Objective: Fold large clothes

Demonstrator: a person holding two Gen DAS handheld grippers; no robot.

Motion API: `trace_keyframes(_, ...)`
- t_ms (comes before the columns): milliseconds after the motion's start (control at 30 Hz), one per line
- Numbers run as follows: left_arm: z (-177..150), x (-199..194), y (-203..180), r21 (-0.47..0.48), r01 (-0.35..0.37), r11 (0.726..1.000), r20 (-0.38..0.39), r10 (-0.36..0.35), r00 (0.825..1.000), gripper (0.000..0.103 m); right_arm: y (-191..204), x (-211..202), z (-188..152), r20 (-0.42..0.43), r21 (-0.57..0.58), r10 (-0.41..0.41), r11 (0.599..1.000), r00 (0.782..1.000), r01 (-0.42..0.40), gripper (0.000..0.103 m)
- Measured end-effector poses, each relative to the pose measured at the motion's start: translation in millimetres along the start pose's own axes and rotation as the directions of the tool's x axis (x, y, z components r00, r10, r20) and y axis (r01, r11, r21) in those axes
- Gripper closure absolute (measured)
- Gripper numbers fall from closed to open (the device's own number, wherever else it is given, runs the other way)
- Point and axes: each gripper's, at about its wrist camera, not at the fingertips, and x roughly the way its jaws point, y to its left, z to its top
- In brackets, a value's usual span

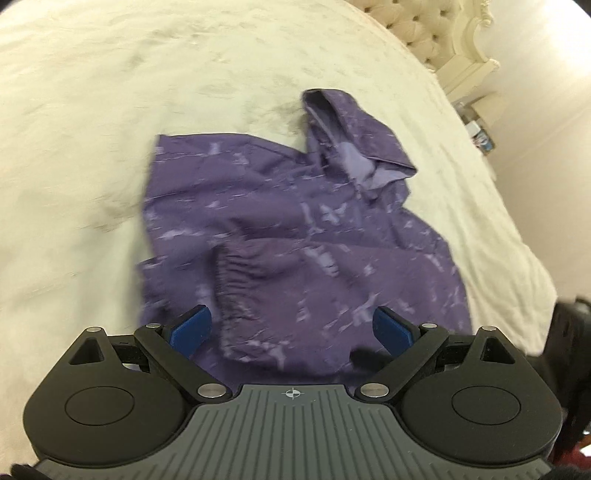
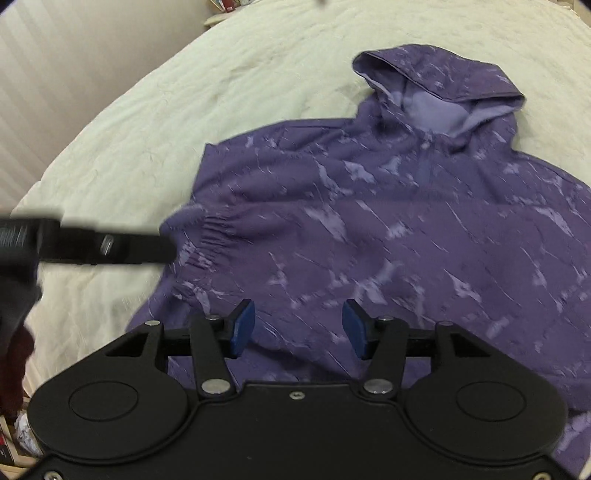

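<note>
I count one purple hoodie [image 2: 388, 229] lying on one cream bedspread [image 2: 155, 122], and two grippers over it. The hoodie lies roughly flat, front up, with pale marbled streaks across the fabric. Its long axis runs from the hem, nearest my cameras, up to the single hood [image 2: 439, 85], which points away from me toward the far side of the bed; in the left wrist view that end leans toward the tufted headboard [image 1: 424, 33]. One sleeve is folded in over the body, and I see one gathered cuff [image 2: 207, 236] lying on the torso near the garment's left edge. My right gripper [image 2: 298, 328] hangs above the lower part of the hoodie, its blue pads spread apart with nothing pinched between them. My left gripper [image 1: 291, 328] is likewise spread wide over the hem area, released, with cloth below it but none gripped. In the right wrist view, the left gripper reaches in from the left edge, its tip just beside the cuff.
</note>
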Motion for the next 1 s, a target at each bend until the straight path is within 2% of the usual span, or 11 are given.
trace_keyframes(100,4,22,-6,0.012,-0.026,1.000,-0.035,0.027,0.999,0.008,-13,-11,-9,-0.004,0.025,-0.014,1.000,1.000,0.014,0.043)
trace_keyframes(300,3,53,-5,-0.016,-0.184,0.983,-0.087,0.182,0.980,0.011,-42,-37,-30,-0.006,0.090,-0.047,0.995,0.999,0.047,0.043)
trace_keyframes(333,2,57,-2,-0.037,-0.201,0.979,-0.101,0.196,0.975,0.027,-46,-41,-34,-0.006,0.105,-0.050,0.993,0.999,0.051,0.043)
trace_keyframes(367,3,60,0,-0.061,-0.217,0.974,-0.116,0.209,0.971,0.050,-51,-45,-39,-0.008,0.122,-0.054,0.991,0.998,0.055,0.043)
trace_keyframes(400,3,62,0,-0.075,-0.228,0.971,-0.127,0.218,0.968,0.056,-55,-47,-42,-0.009,0.135,-0.059,0.989,0.998,0.060,0.043)
trace_keyframes(433,3,62,1,-0.078,-0.221,0.972,-0.115,0.211,0.971,0.074,-60,-50,-46,-0.011,0.150,-0.066,0.986,0.998,0.067,0.043)
trace_keyframes(467,4,59,0,-0.081,-0.196,0.977,-0.084,0.189,0.978,0.084,-66,-53,-50,-0.011,0.170,-0.075,0.983,0.997,0.076,0.043)
trace_keyframes(600,18,30,-24,-0.008,-0.125,0.992,0.044,0.125,0.991,0.084,-88,-66,-64,-0.007,0.241,-0.103,0.965,0.995,0.101,0.043)
trace_keyframes(733,37,-2,-50,0.074,-0.123,0.990,0.182,0.108,0.977,0.084,-112,-81,-75,0.011,0.296,-0.138,0.946,0.990,0.129,0.039)
trace_keyframes(867,50,-1,-42,0.053,-0.182,0.982,0.185,0.169,0.968,0.084,-139,-90,-84,0.031,0.368,-0.185,0.916,0.982,0.161,0.039)
trace_keyframes(1000,48,15,-28,0.037,-0.259,0.965,0.129,0.253,0.959,0.084,-163,-102,-82,0.078,0.434,-0.244,0.881,0.967,0.188,0.039)
